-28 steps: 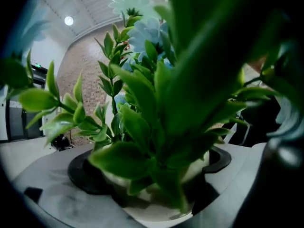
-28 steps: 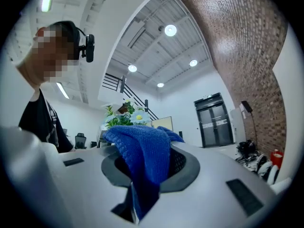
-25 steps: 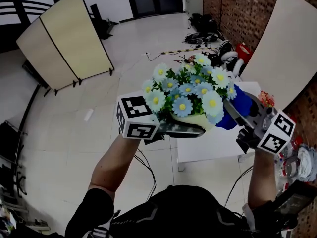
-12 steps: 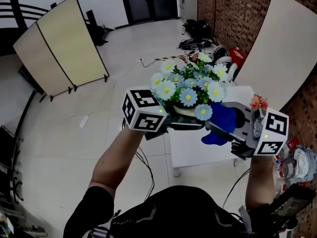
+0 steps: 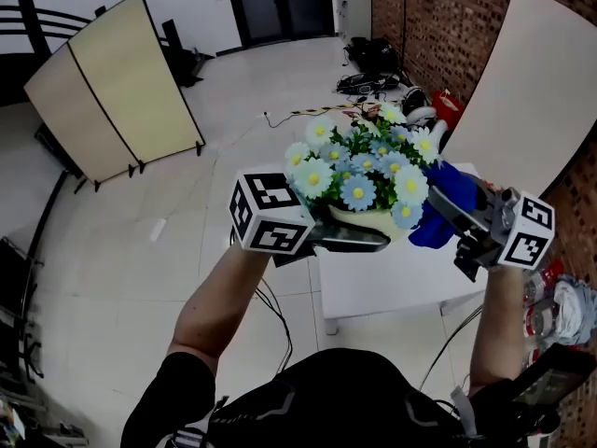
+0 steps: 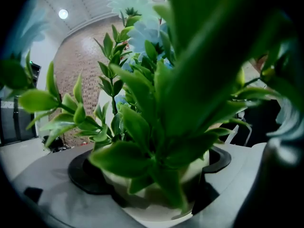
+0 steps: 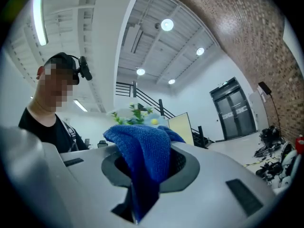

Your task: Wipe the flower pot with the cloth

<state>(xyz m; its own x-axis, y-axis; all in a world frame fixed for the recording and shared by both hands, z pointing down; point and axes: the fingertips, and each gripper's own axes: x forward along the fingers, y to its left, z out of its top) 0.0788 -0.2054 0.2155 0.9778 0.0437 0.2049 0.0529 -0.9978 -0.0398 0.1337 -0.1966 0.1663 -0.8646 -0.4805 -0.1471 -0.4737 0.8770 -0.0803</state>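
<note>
Clamping the flower pot [image 5: 371, 220] centre-frame in my left gripper [image 5: 354, 241], right gripper [image 5: 448, 213] pinching the cloth [image 5: 431, 228]; light, even pressure advised.

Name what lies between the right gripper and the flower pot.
The blue cloth, clamped in the right gripper, fills the gap beside the flower pot; head view shows it.
</note>
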